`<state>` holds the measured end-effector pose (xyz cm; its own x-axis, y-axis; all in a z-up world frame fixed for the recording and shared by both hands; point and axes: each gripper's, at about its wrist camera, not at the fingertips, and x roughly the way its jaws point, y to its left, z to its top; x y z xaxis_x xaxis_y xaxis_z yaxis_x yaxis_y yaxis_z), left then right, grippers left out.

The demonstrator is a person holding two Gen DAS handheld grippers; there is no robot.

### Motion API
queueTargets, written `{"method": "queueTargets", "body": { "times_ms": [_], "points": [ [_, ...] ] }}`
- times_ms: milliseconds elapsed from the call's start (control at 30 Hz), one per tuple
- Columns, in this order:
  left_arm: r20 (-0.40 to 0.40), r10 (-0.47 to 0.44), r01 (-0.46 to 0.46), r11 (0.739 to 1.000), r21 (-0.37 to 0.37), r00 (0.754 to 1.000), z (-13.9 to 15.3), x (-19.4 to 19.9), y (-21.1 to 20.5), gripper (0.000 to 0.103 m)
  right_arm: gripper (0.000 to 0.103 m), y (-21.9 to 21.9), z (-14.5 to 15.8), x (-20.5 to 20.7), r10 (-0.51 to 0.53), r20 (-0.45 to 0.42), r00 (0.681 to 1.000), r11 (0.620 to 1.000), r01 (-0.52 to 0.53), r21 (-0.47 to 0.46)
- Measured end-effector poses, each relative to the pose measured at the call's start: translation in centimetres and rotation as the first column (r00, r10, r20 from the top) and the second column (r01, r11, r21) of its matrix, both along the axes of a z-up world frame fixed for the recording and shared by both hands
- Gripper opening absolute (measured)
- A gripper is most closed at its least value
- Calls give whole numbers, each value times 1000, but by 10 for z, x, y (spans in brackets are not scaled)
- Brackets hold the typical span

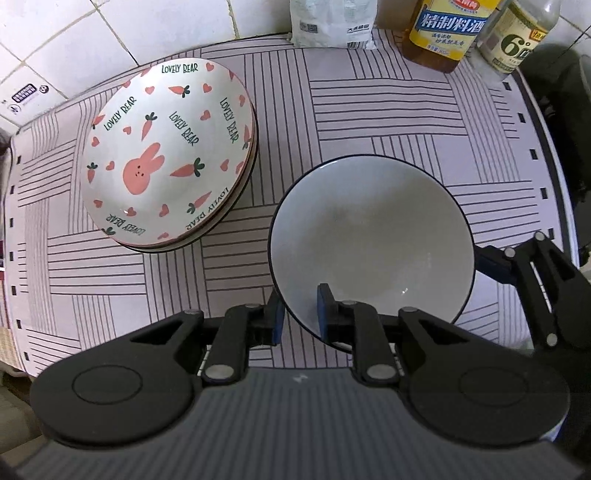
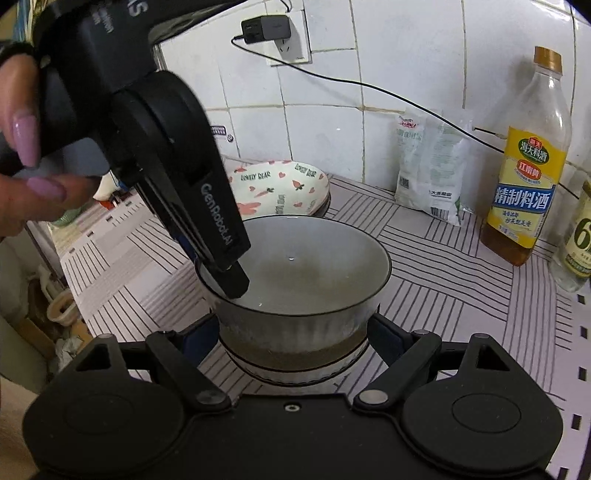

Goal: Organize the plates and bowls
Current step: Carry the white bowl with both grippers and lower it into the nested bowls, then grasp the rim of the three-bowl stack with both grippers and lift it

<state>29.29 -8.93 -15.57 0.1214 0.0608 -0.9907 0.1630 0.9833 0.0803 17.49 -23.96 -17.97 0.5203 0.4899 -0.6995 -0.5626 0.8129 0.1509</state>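
Observation:
A grey bowl with a dark rim sits stacked on a second bowl on the striped cloth. My left gripper straddles the top bowl's near rim, one pad inside and one outside, with a small gap to the rim. It shows from the right wrist view reaching down into that bowl. My right gripper is open, its fingers on either side of the bowl stack. A stack of "Lovely Bear" rabbit plates lies at the back left, and shows in the right wrist view behind the bowls.
A white bag, a cooking wine bottle and a clear bottle stand along the tiled back wall. In the right wrist view a black cable runs from a wall plug. The counter edge drops off at the left.

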Motion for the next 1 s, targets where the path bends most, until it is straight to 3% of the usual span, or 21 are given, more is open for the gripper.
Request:
{"method": "queueTargets", "body": {
  "times_ms": [167,300,433,633,800,1000],
  "points": [
    [12,3,-3,999,36,1000,-5,-5,-3,17,93,7,-2,-1,-7,-10,1000,998,6,-55],
    [40,-1,0,1000,21,999,-6,-11,0,17,94,8,-4,-6,-20,9,1000,998,20,-57],
    [59,-17,19,999,-43,998,2,-15,7,24,93,5,0,-9,-69,-6,998,998,68,-15],
    [155,-1,32,981,-192,988,45,-32,36,38,93,4,20,-30,-119,16,993,993,119,27],
    [201,25,37,955,-295,979,68,-56,66,41,93,7,34,-56,-153,48,987,988,151,43],
    [231,66,26,926,-377,971,72,-88,95,42,93,10,39,-84,-203,88,975,978,197,65]
  ]
}}
